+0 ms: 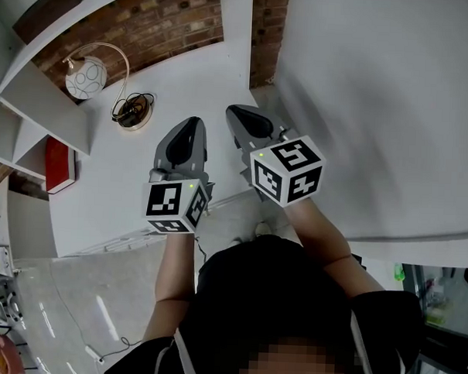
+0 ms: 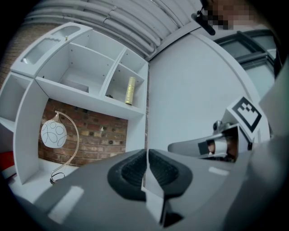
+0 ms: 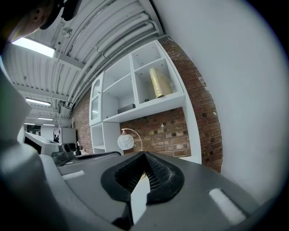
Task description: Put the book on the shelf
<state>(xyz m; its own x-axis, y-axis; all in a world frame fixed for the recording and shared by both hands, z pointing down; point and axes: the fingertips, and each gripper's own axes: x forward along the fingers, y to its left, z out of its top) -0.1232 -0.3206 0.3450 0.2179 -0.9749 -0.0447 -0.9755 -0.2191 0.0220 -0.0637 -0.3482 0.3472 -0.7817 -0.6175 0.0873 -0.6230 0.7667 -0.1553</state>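
Jaws of your left gripper point(image 2: 146, 155) are clenched pad to pad on nothing, and the right gripper point(image 3: 144, 158) reads the same: closed and empty. You hold both level and side by side above the white table point(image 1: 185, 72), well apart from the book point(image 1: 59, 165). That red book sits low at the left end of the shelf point(image 2: 90, 103), seemingly inside a bottom bay, though its footing is half hidden.

The scene fits two stages. Either the book is shelved and your hands are clear of it, or it waits low down for one of the bays above. These pictures don't settle which, so I name no move. Any reach for it would mean going left past the lamp point(image 1: 85, 77) with jaws parted.

Only the head view shows the book plainly. The left gripper view catches just a red sliver at its edge, and the right gripper view shows none of it. The gripper views in turn show the upper bays, which hold a gold thing point(image 3: 158, 82) and a dark flat thing point(image 3: 126, 108).
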